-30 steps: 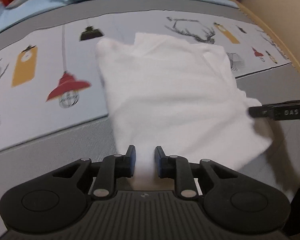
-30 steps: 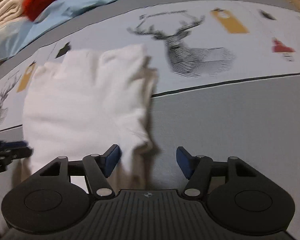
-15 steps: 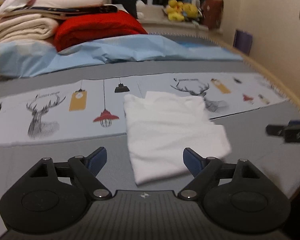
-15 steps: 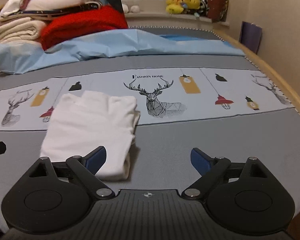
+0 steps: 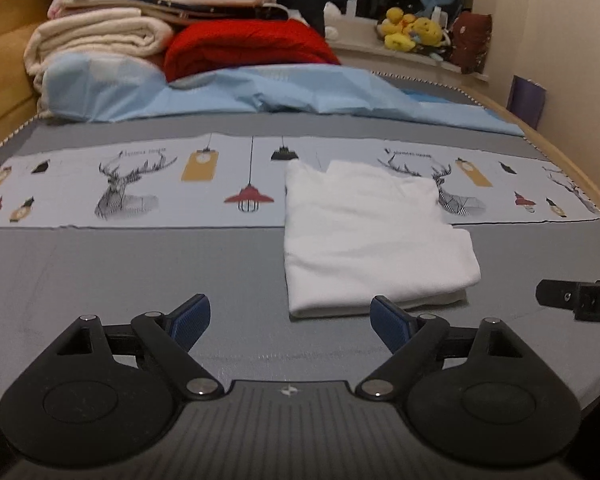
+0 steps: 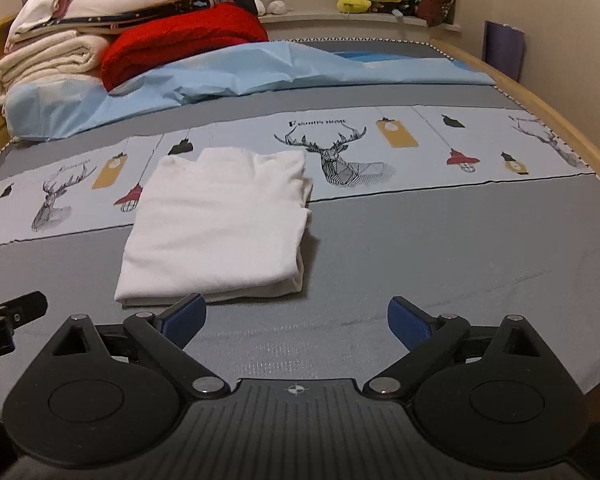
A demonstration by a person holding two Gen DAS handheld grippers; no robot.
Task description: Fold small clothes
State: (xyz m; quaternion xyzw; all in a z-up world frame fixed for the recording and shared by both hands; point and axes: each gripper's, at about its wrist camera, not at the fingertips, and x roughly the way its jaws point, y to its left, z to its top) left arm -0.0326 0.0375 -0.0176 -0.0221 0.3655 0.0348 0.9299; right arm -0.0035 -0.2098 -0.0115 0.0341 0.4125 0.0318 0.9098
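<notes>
On the grey bed — folded white garment, untouched.

Soft matt cloth in the folded white garment; smooth printed grey fabric across the bedspread; fuzzy knit in the red blanket; glossy wood along the bed rim.

Black ribbed tongs, blue pads, silver pivot screws
</notes>
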